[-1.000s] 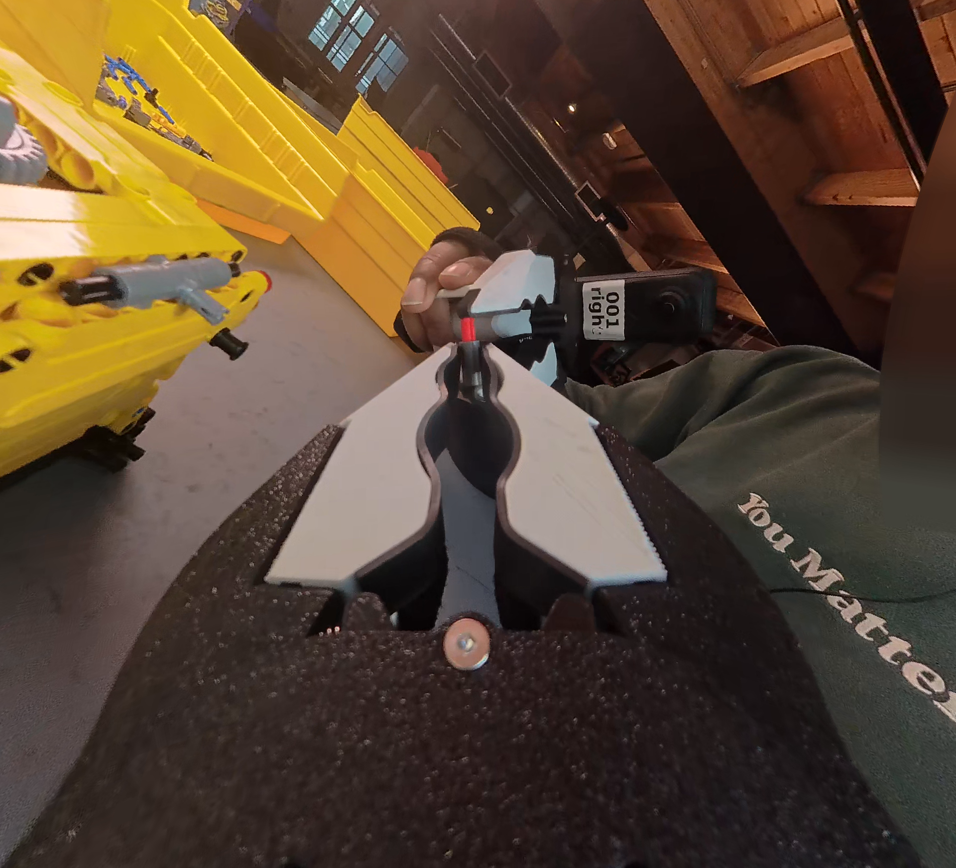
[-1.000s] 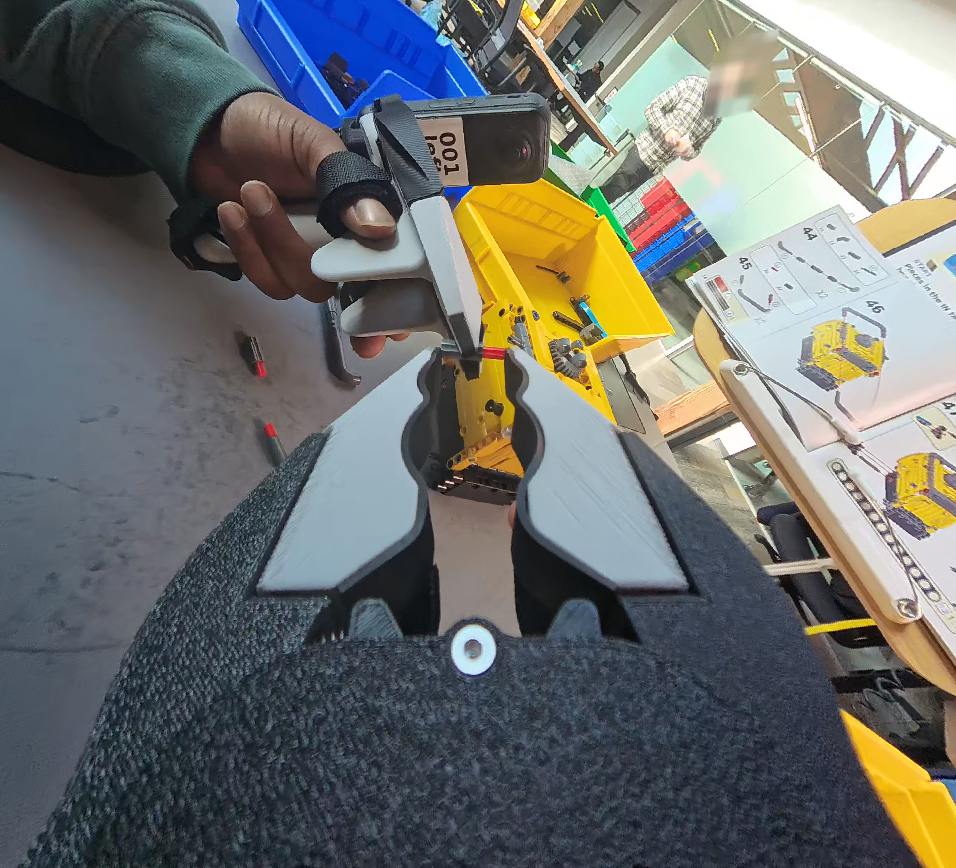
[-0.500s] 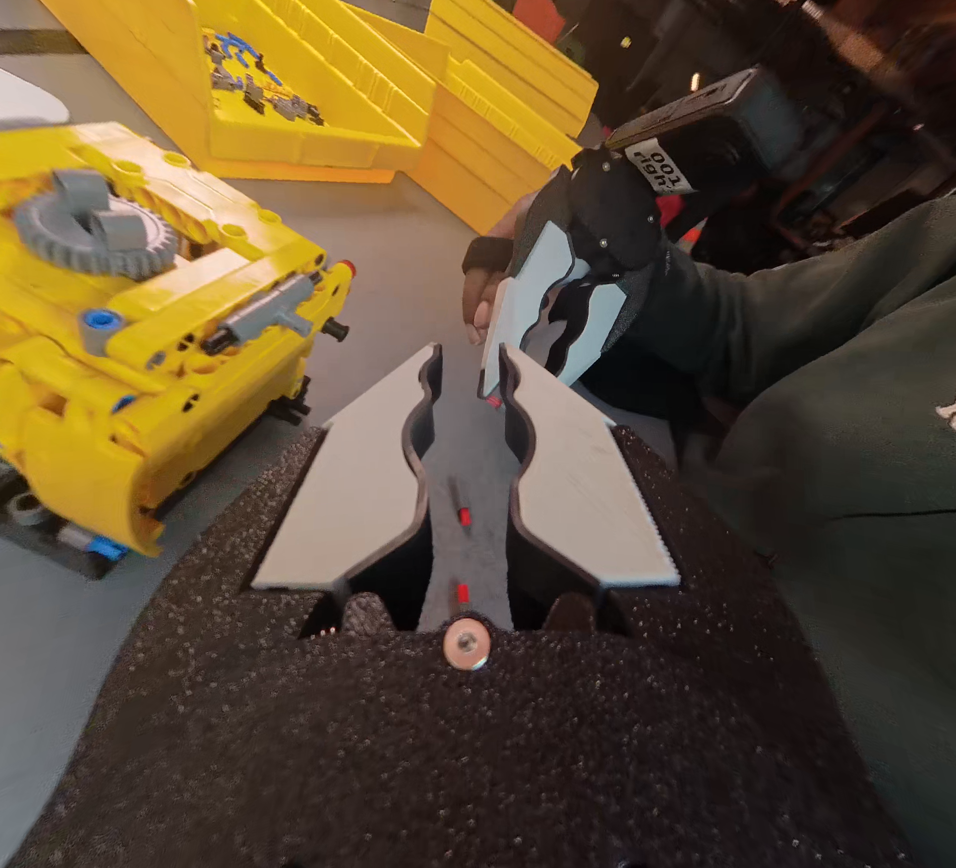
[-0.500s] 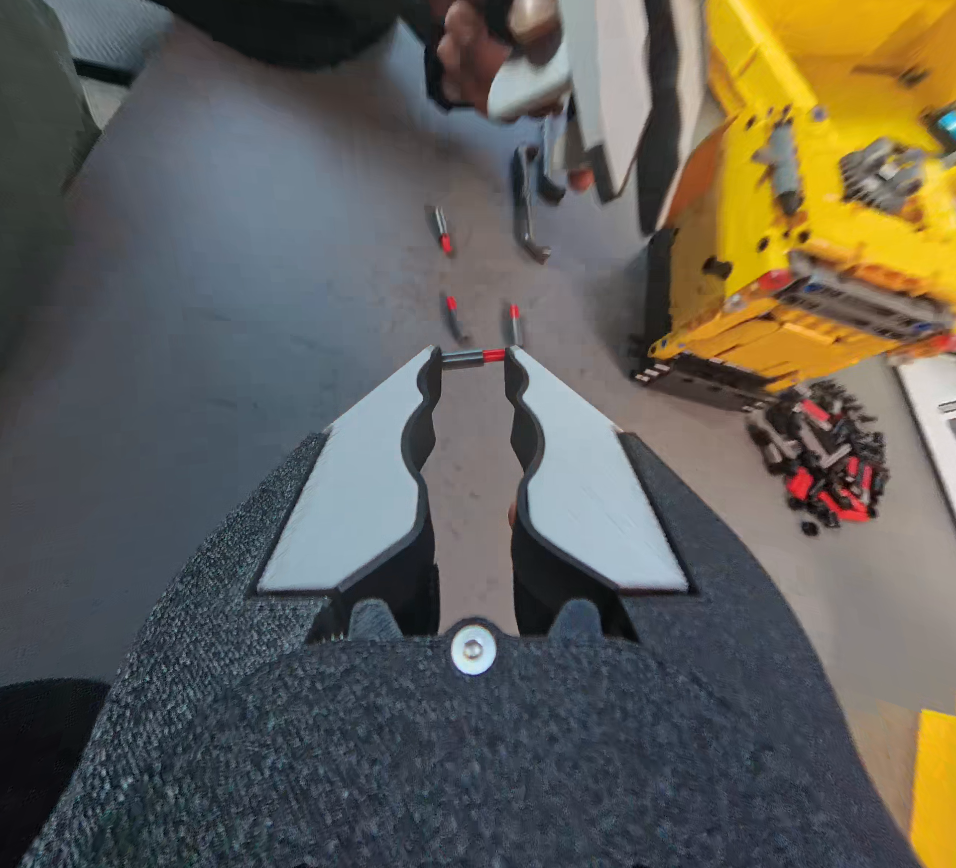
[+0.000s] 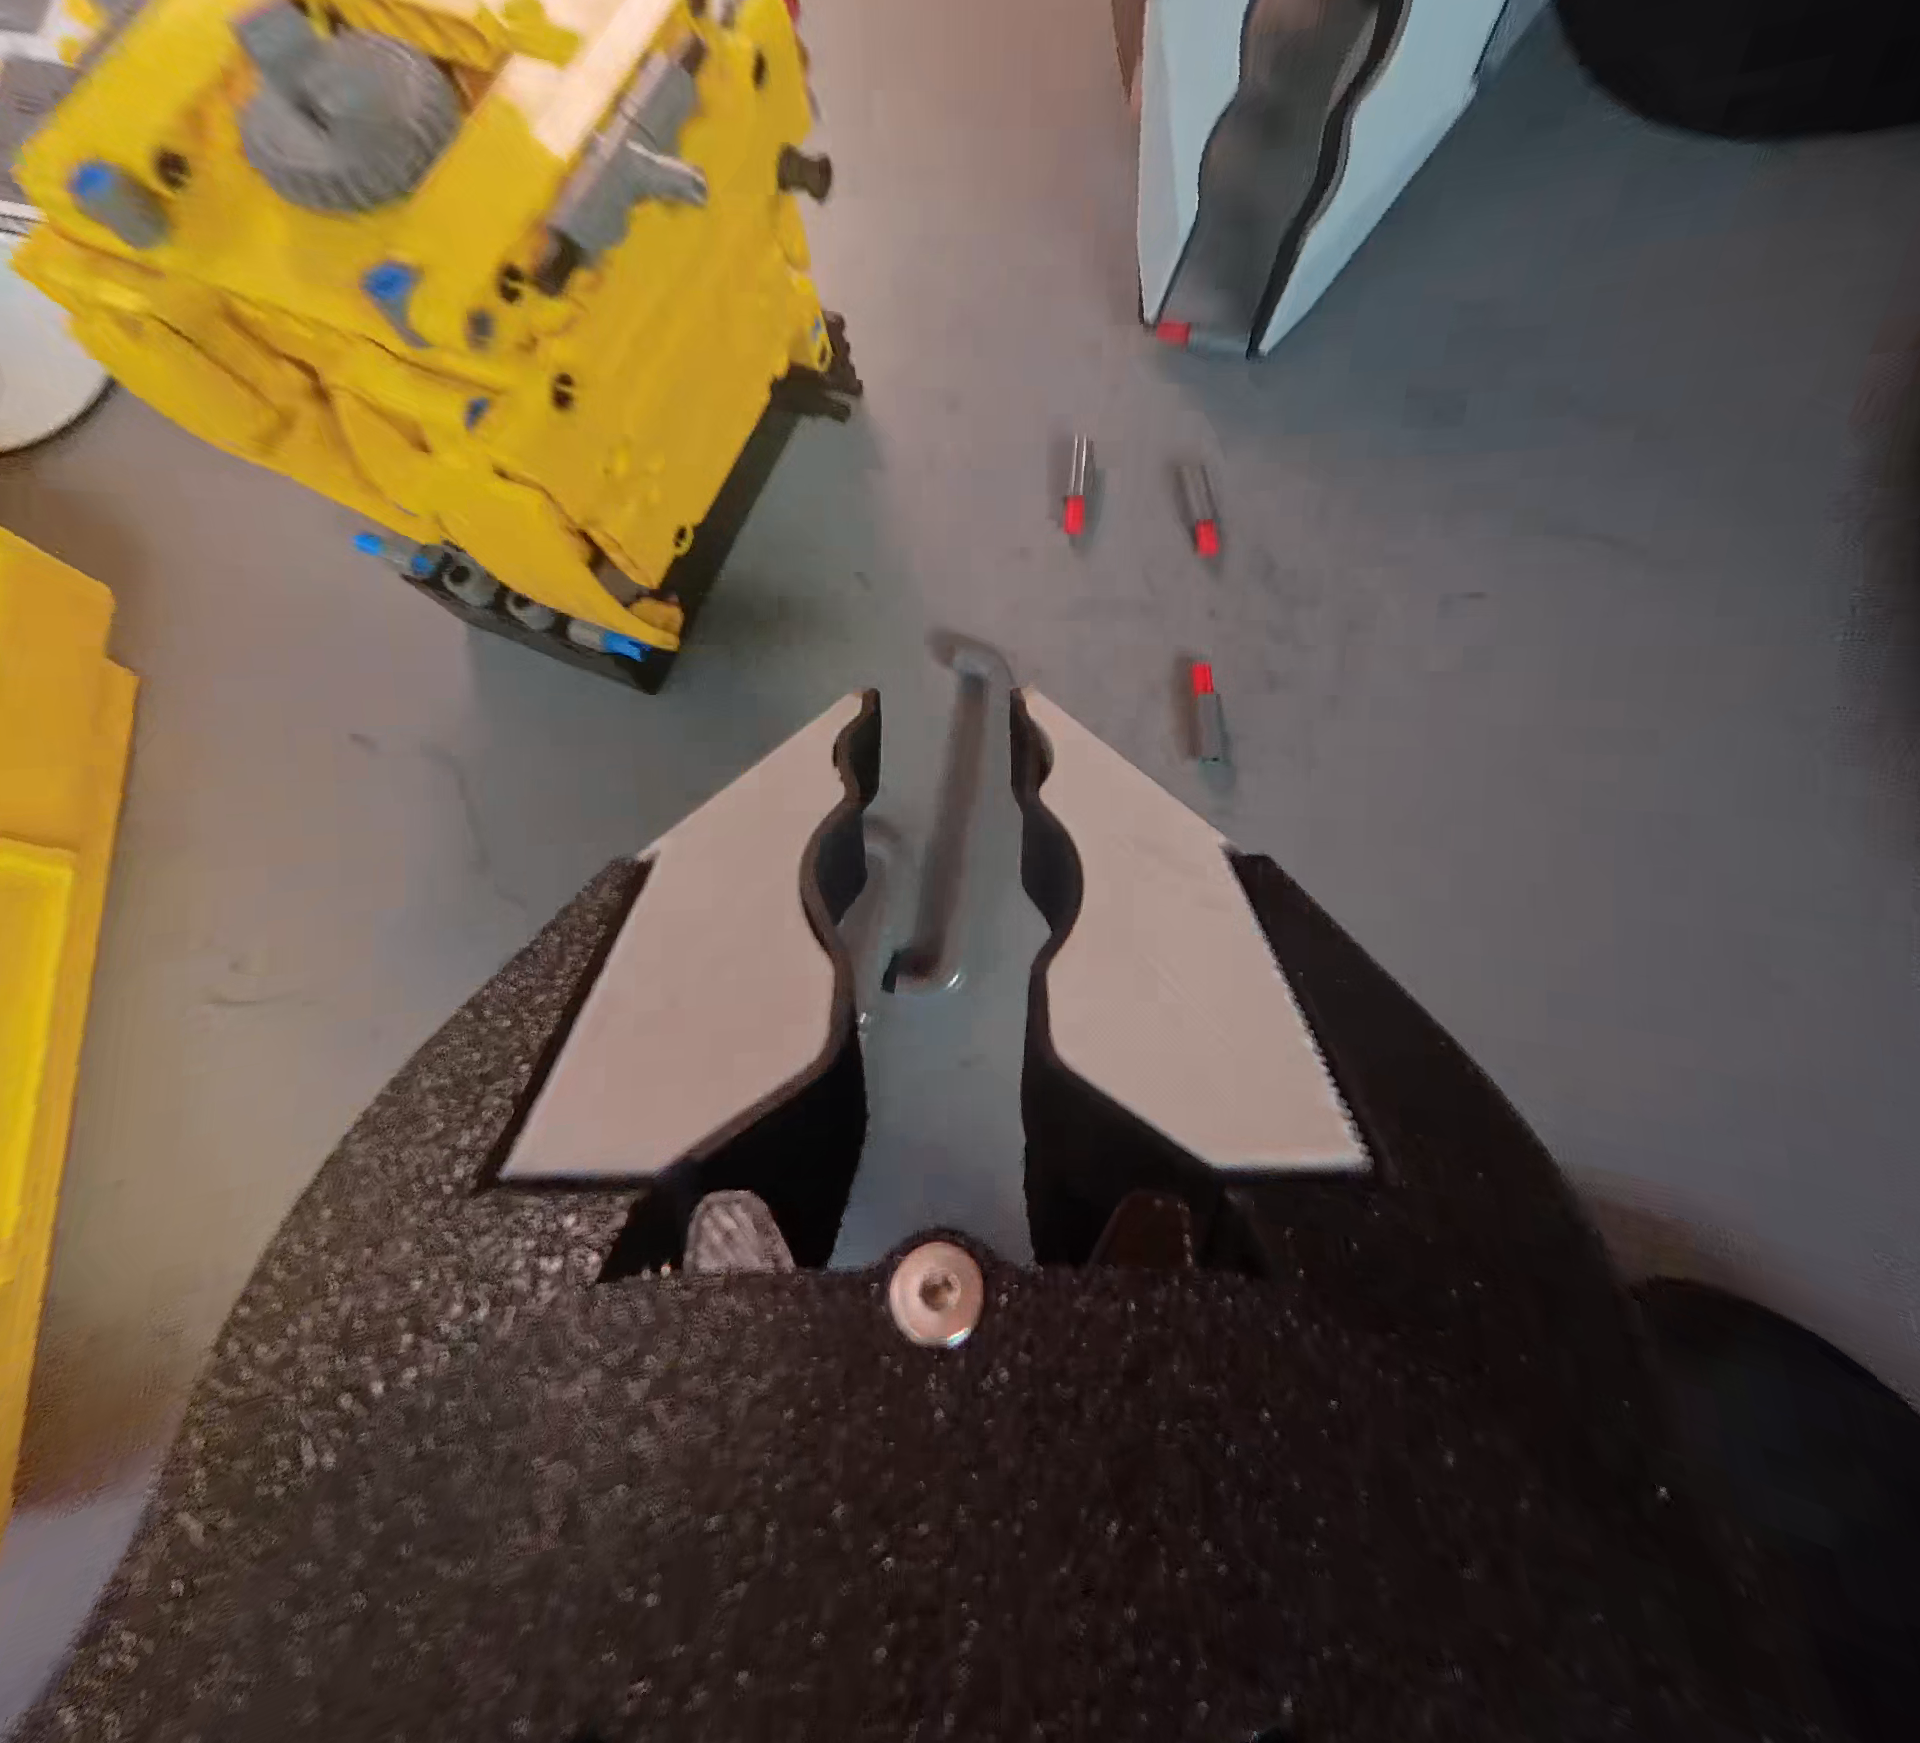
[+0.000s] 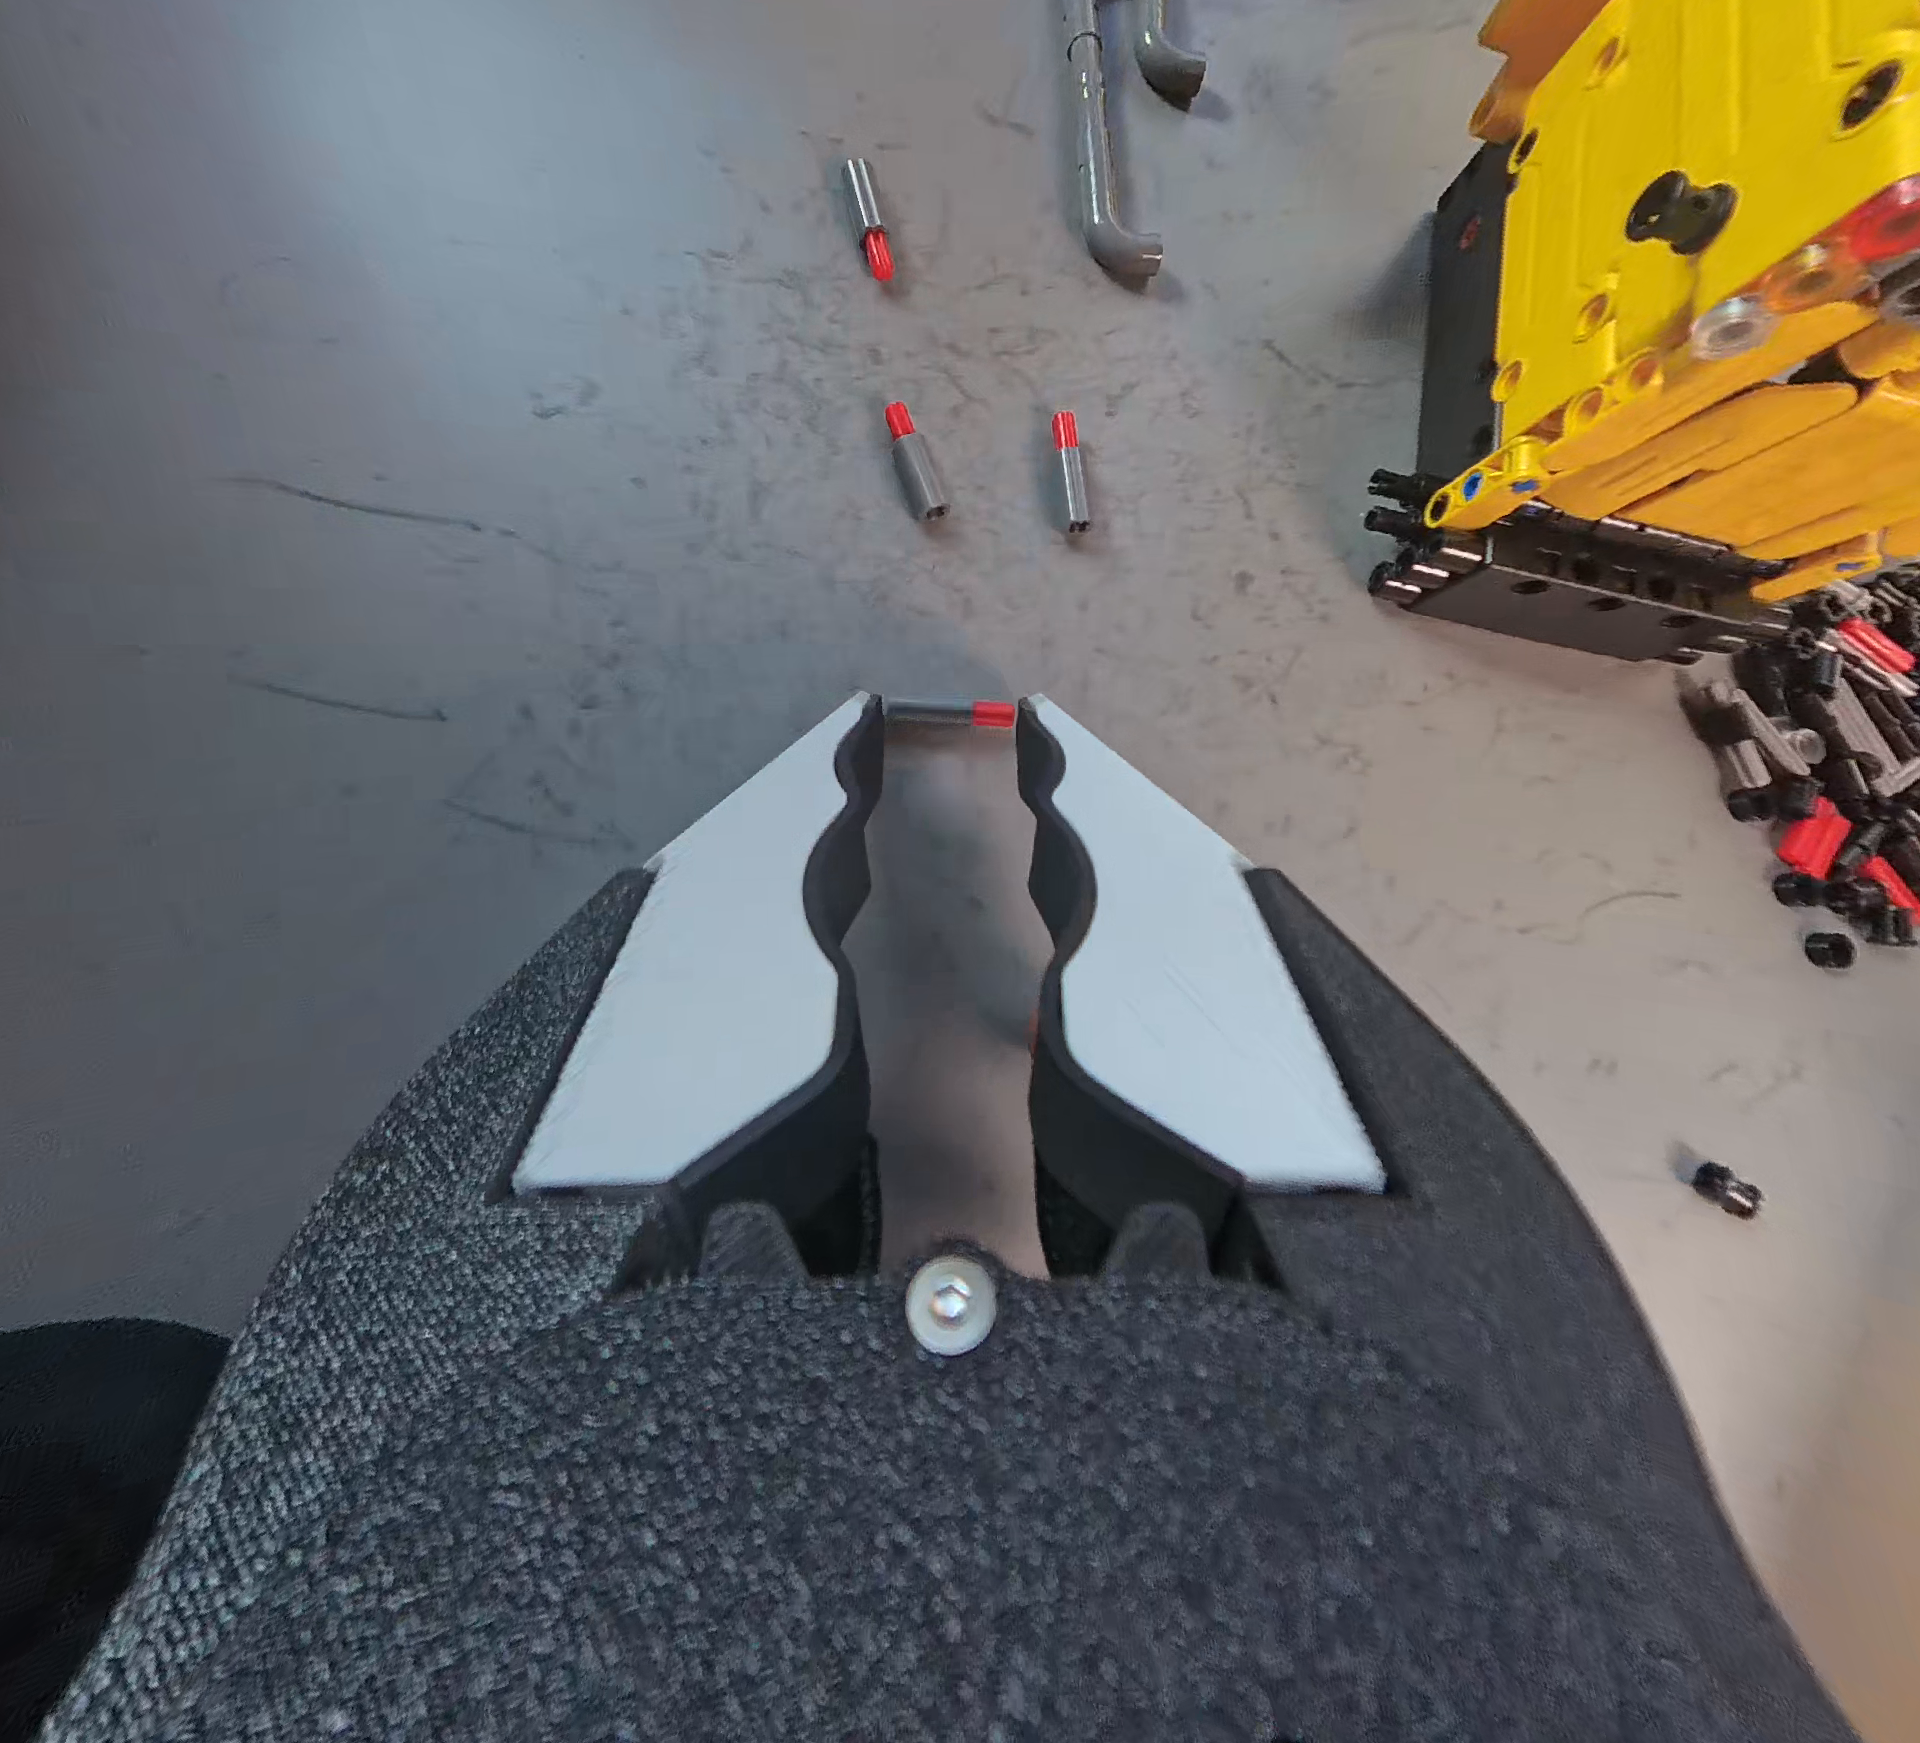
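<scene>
Right gripper [image 6: 948,712] jaws clamping red-tipped grey pin [image 6: 951,712] crosswise, left gripper [image 5: 943,706] jaws parted, empty, straddling bent grey rod [image 5: 956,820].

Pale grey tongs [image 6: 948,706], speckled black housing, possibly foam.

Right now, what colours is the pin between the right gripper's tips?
The pin is dark grey with a red end, clearest in the right wrist view.

Both wrist cameras are looking steeply down along their tongs at the grey worktop [image 6: 416,343] from close above. They are facing each other, sharing the three loose red-tipped pins [image 5: 1203,509], the bent grey rods [image 6: 1091,104] and the yellow brick model [image 5: 436,259].
</scene>
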`<move>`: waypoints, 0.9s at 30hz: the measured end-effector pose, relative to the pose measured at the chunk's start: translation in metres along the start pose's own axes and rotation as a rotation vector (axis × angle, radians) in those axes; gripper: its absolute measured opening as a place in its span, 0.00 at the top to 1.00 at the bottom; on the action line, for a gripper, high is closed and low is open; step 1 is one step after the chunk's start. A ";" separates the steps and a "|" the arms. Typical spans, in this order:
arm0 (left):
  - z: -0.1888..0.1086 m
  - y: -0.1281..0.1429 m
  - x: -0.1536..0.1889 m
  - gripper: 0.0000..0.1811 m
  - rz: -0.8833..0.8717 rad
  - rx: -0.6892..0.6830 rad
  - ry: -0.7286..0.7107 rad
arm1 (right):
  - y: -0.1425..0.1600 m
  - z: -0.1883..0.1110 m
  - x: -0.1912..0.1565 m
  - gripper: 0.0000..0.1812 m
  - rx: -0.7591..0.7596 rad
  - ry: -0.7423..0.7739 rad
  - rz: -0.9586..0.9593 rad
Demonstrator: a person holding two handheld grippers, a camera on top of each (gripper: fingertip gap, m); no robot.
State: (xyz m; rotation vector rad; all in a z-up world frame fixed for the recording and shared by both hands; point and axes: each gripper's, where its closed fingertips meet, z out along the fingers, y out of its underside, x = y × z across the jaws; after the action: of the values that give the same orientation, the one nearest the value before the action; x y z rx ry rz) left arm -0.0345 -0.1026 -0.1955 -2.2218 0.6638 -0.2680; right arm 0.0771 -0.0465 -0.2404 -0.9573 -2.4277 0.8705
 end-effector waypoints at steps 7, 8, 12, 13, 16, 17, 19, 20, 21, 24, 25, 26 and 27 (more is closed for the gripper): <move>0.029 0.028 0.008 0.92 0.074 -0.184 0.007 | 0.008 -0.011 0.001 0.85 -0.022 0.002 0.044; 0.032 0.030 0.008 0.94 0.079 -0.196 0.009 | 0.009 -0.012 0.002 0.85 -0.032 0.008 0.046; 0.035 0.033 0.013 0.96 0.128 -0.215 0.010 | 0.011 -0.013 0.001 0.85 -0.043 -0.001 0.072; 0.034 0.031 0.013 0.96 0.153 -0.211 -0.003 | 0.012 -0.012 -0.001 0.85 -0.050 -0.010 0.079; 0.029 0.013 0.019 0.96 0.229 -0.134 -0.027 | 0.012 -0.010 -0.003 0.85 -0.066 -0.022 0.101; 0.027 0.004 0.024 0.96 0.245 -0.089 -0.020 | 0.012 -0.010 -0.003 0.85 -0.069 -0.024 0.118; 0.025 -0.015 0.036 0.96 0.261 0.003 0.014 | 0.011 -0.009 -0.003 0.85 -0.077 -0.030 0.165; 0.025 -0.022 0.043 0.96 0.268 0.032 0.034 | 0.008 -0.009 -0.005 0.85 -0.074 -0.042 0.186; 0.027 -0.026 0.050 0.96 0.280 0.046 0.055 | 0.006 -0.008 -0.006 0.85 -0.070 -0.049 0.201; 0.037 -0.031 0.077 0.96 0.324 0.040 0.140 | 0.005 -0.004 -0.005 0.85 -0.088 -0.036 0.232; 0.040 -0.032 0.087 0.96 0.341 0.033 0.172 | 0.004 -0.003 -0.004 0.86 -0.088 -0.028 0.246; 0.045 -0.033 0.098 0.96 0.361 0.024 0.203 | 0.004 -0.002 -0.003 0.87 -0.091 -0.024 0.265; 0.049 -0.033 0.109 0.96 0.383 0.013 0.232 | 0.004 -0.002 0.000 0.90 -0.095 -0.014 0.277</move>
State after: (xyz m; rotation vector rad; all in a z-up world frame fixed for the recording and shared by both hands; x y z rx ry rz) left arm 0.0889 -0.1122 -0.2062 -2.0169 1.1901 -0.3344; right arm 0.0803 -0.0438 -0.2418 -1.3508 -2.4026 0.8600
